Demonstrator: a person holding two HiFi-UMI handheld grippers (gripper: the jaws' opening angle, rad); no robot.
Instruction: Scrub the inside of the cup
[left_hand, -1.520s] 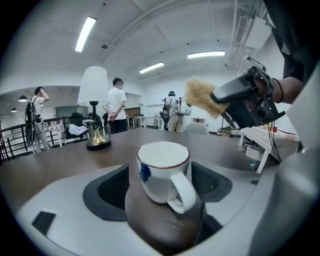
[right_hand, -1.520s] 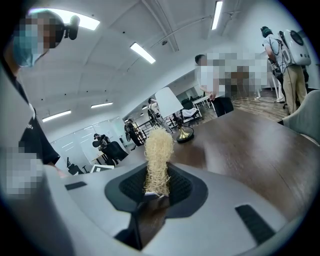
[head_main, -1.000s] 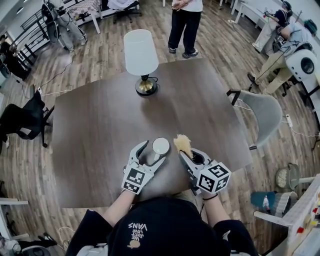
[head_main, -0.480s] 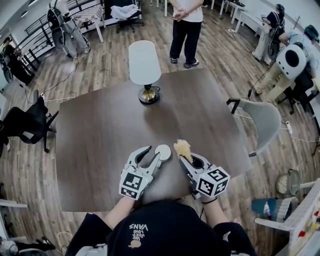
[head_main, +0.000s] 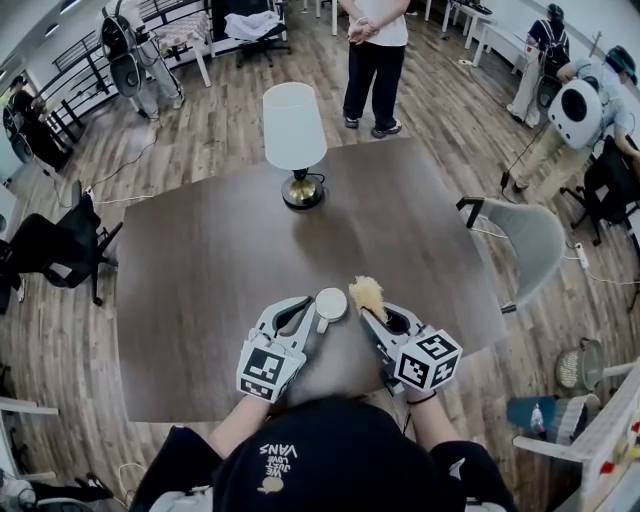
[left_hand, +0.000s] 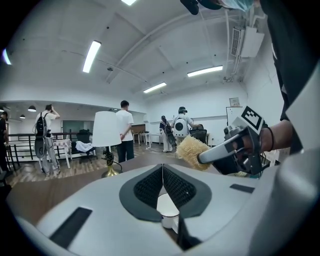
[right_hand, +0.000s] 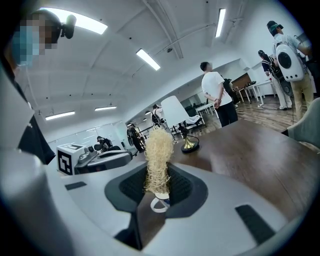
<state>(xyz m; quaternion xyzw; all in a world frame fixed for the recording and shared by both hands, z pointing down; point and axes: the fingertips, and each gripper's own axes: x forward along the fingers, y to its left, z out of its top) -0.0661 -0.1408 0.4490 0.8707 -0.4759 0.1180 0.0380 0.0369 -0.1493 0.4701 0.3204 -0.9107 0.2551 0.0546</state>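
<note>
A small white cup (head_main: 331, 303) stands near the front edge of a dark wooden table (head_main: 200, 250). The left gripper (head_main: 318, 320) has its jaws pressed together at the cup's near side, apparently pinching its rim or handle. Just right of the cup, the right gripper (head_main: 372, 318) clamps a straw-coloured scrub brush (head_main: 367, 293), bristles pointing away. Doing this well likely means holding the cup firmly upright, lowering the bristles straight into its mouth, then twisting against wall and base.
</note>
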